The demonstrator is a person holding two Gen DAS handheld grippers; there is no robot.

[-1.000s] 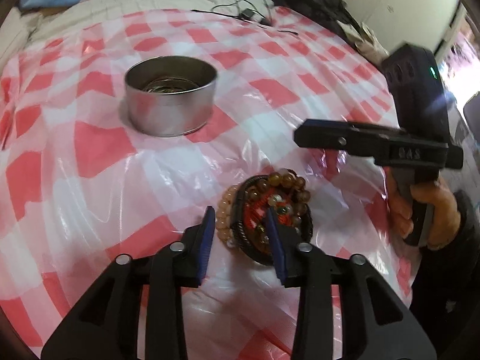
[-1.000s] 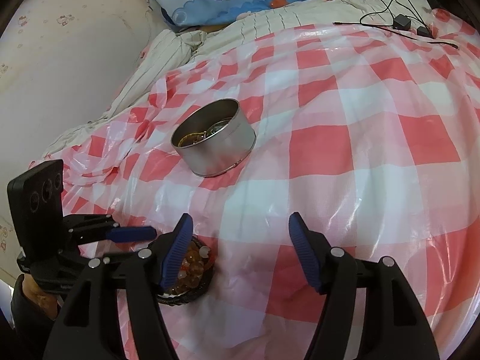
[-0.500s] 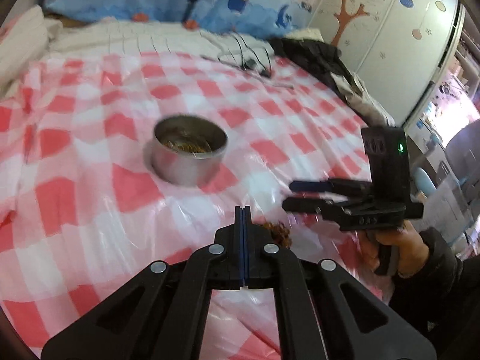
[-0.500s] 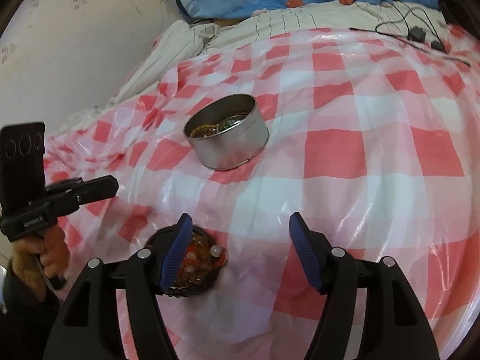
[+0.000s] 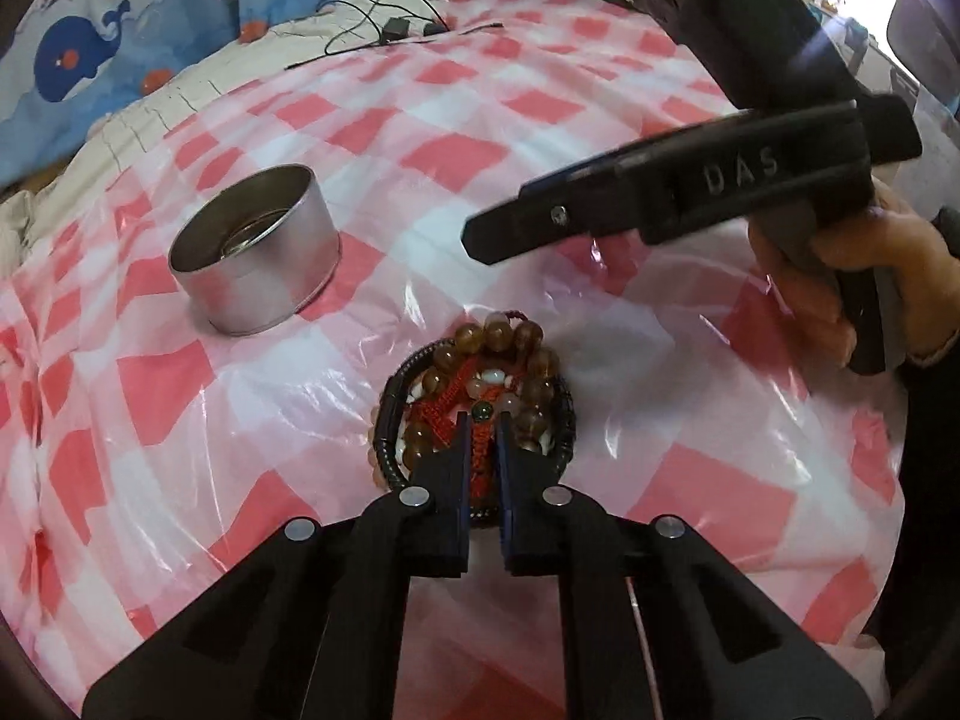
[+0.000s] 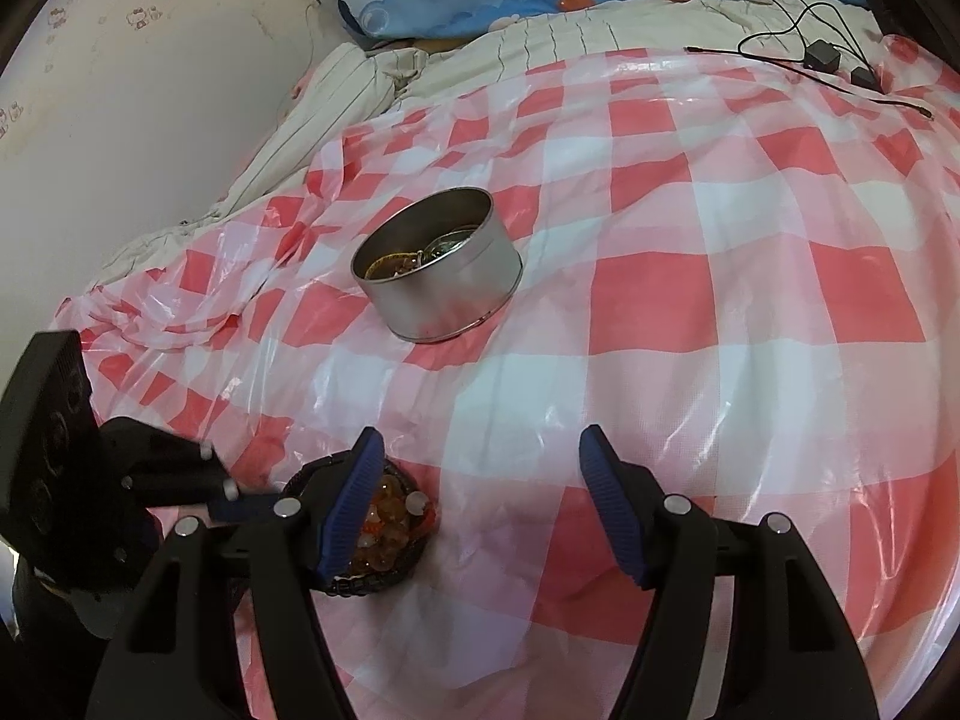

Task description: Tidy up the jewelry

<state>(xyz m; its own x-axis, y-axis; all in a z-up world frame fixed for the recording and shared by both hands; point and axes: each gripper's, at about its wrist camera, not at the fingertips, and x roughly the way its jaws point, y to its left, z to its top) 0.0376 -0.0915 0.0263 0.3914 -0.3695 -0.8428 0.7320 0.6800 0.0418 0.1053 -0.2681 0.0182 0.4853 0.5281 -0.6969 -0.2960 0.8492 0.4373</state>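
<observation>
Hovering our left gripper (image 5: 481,420) over the bracelet pile (image 5: 480,396) near the tin (image 5: 255,258), we are opening its nearly-pressed jaws around a red cord—tangled strands risk dragging along—while our right gripper (image 6: 477,498) is hanging spread, empty.

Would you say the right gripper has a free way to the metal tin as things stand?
Probably yes. The right gripper stands open and empty, and only bare checked cloth lies between it and the tin; the bracelet pile sits off to one side.
</observation>
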